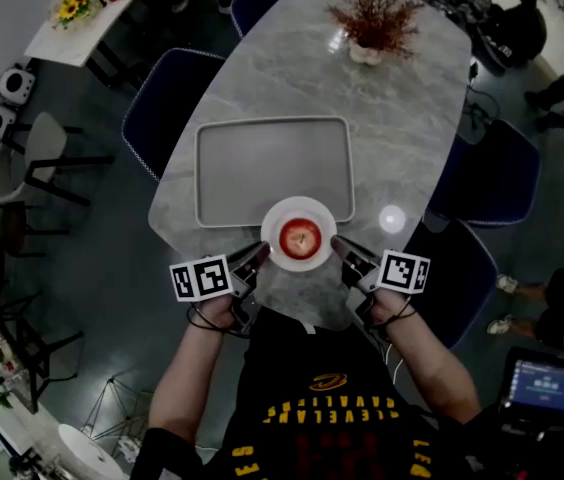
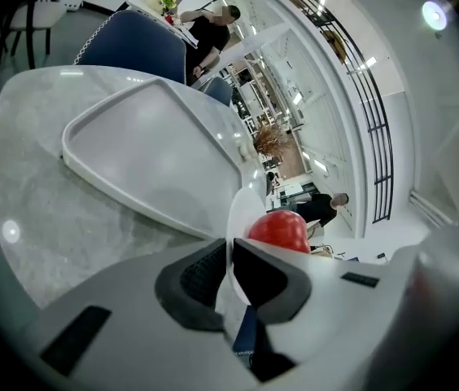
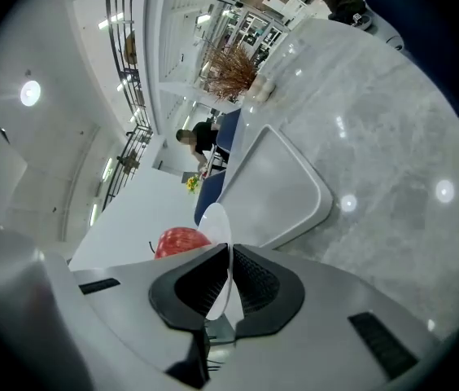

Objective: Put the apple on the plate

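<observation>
Red apple point(image 1: 300, 236) sits at the centre of the small round white plate point(image 1: 276, 220); my left gripper point(image 1: 260, 255) and right gripper point(image 1: 338, 245) pinch the plate's opposite rims, at the near edge of the tray point(image 1: 262, 168)

Head view: dim and grey, the floor point(image 1: 92, 308) nearly black toward the corners.
Glare: round white spots on the table point(image 1: 412, 138); the plate point(image 1: 300, 205) is blown out white, and the apple point(image 1: 300, 237) carries a small highlight.
Gripper views: far brighter (walls and ceiling wash together), with a ceiling lamp point(image 2: 434, 13) flaring high in each.
Distortion: strong fisheye bend, with a black ring round each frame.
Focus: the nearest grey surfaces are soft.
</observation>
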